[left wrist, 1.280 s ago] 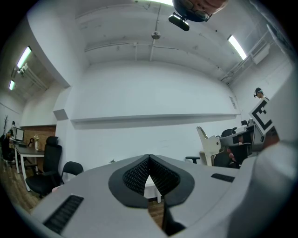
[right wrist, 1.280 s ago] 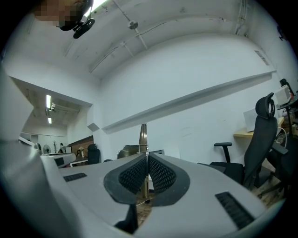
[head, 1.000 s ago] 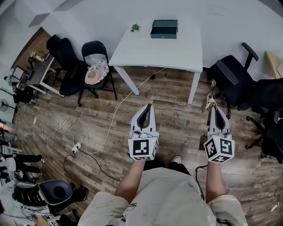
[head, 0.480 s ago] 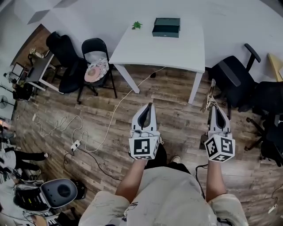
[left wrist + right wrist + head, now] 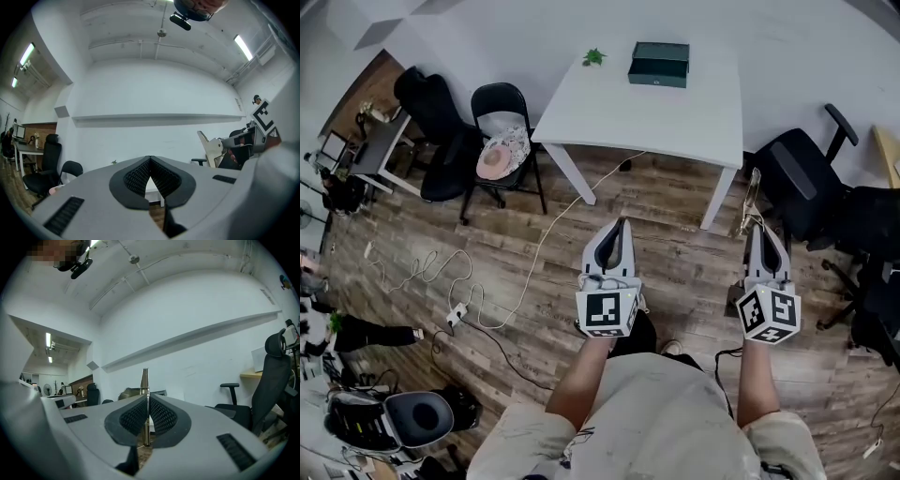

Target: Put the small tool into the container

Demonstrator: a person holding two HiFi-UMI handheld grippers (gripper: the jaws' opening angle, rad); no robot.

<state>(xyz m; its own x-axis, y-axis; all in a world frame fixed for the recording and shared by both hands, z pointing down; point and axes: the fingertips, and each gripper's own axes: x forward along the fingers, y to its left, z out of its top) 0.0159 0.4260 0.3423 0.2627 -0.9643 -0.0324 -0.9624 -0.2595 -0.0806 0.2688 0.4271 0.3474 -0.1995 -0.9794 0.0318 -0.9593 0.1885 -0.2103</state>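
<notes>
A thin metal tool (image 5: 750, 202) stands upright between the pads of my right gripper (image 5: 757, 225), which is shut on it. In the right gripper view the same tool (image 5: 145, 380) sticks up above the right gripper (image 5: 147, 401). My left gripper (image 5: 621, 222) is shut with nothing in it; in its own view the left gripper (image 5: 150, 161) has its pads meeting at the tips. A dark green box (image 5: 659, 64) lies at the far side of the white table (image 5: 609, 112) ahead. Both grippers hang over the wood floor, short of the table.
A small green plant (image 5: 593, 58) sits left of the box. A black folding chair (image 5: 502, 141) stands left of the table, black office chairs (image 5: 806, 178) to its right. A white cable (image 5: 534, 253) runs over the floor to a power strip (image 5: 456, 314).
Both grippers have moved forward toward the table; the table and box sit slightly farther right in the head view. The tool stays gripped in the right gripper.
</notes>
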